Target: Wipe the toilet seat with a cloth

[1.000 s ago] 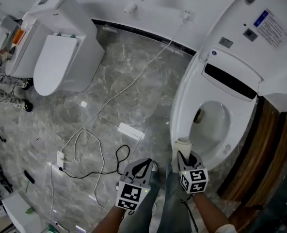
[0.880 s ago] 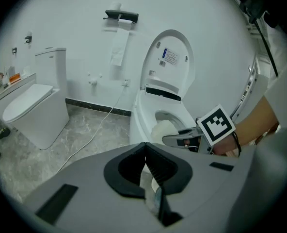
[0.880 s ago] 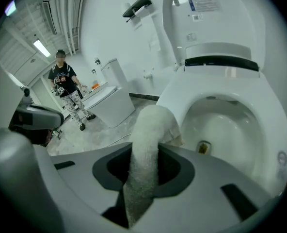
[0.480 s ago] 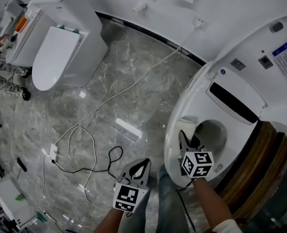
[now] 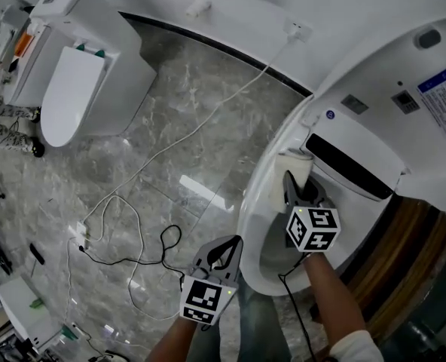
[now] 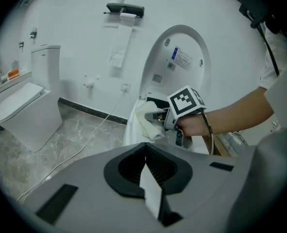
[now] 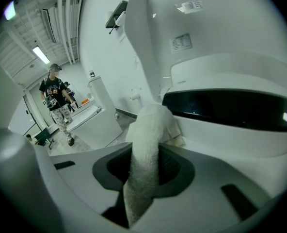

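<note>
The white toilet stands at the right of the head view with its lid (image 5: 404, 74) raised and its seat (image 5: 255, 206) down. My right gripper (image 5: 292, 181) is shut on a white cloth (image 5: 287, 170), which lies against the seat's left rim near the hinge end, beside the dark band (image 7: 231, 108) under the lid. In the right gripper view the cloth (image 7: 147, 140) fills the gap between the jaws. My left gripper (image 5: 224, 253) hangs shut and empty over the floor, in front of the bowl and apart from it. From the left gripper view I see the cloth (image 6: 146, 120) and the right gripper's cube (image 6: 186, 101).
A second toilet (image 5: 72, 89) with its lid closed stands at the far left. Loose cables (image 5: 132, 232) trail across the marble floor to a wall socket (image 5: 298, 29). A wooden panel (image 5: 407, 232) flanks the toilet's right side. A person (image 7: 56, 98) stands in the distance.
My right gripper has carried the cloth along the seat's left rim, from the front of the bowl up toward the hinge. The left gripper has shifted forward beside the bowl, still shut.
</note>
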The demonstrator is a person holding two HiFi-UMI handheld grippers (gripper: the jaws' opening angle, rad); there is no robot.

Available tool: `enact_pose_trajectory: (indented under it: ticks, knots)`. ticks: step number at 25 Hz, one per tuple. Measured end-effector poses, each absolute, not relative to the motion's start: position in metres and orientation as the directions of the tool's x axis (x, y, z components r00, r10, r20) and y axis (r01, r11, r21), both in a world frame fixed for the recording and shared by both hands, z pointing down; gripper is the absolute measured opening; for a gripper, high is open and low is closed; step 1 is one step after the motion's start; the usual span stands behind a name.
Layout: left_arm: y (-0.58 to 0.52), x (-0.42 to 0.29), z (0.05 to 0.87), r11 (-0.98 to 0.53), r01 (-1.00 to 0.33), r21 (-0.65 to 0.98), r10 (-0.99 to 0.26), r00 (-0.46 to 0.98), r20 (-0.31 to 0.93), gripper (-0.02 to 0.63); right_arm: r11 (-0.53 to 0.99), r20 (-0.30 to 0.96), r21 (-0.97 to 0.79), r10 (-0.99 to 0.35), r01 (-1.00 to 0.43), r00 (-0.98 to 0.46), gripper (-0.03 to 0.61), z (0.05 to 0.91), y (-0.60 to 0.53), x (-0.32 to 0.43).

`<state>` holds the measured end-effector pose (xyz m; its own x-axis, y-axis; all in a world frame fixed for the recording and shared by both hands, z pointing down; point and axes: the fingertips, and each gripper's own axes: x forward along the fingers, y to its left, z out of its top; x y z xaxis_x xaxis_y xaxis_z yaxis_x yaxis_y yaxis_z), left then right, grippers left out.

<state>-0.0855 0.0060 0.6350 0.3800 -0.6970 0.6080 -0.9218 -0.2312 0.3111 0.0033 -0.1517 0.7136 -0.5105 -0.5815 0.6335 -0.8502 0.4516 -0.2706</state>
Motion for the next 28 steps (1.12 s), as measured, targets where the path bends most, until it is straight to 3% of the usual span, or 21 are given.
enact_pose_trajectory:
  ticks: [9, 21, 28]
  knots:
    - [-0.009, -0.019, 0.641, -0.358, -0.870, 0.338, -0.609, 0.492, 0.622, 0.014, 0.349, 0.682, -0.252, -0.598, -0.903, -0.421, 0.091, 0.719, -0.142, 0.088]
    - [-0.024, 0.057, 0.650, -0.495, -0.790, 0.362, -0.512, 0.602, 0.613, 0.014, 0.006, 0.743, -0.231, -0.644, -0.973, -0.180, 0.091, 0.724, -0.098, 0.261]
    - [-0.021, 0.076, 0.650, -0.521, -0.777, 0.354, -0.506, 0.615, 0.604, 0.014, -0.036, 0.740, -0.210, -0.659, -0.977, -0.135, 0.091, 0.720, -0.096, 0.295]
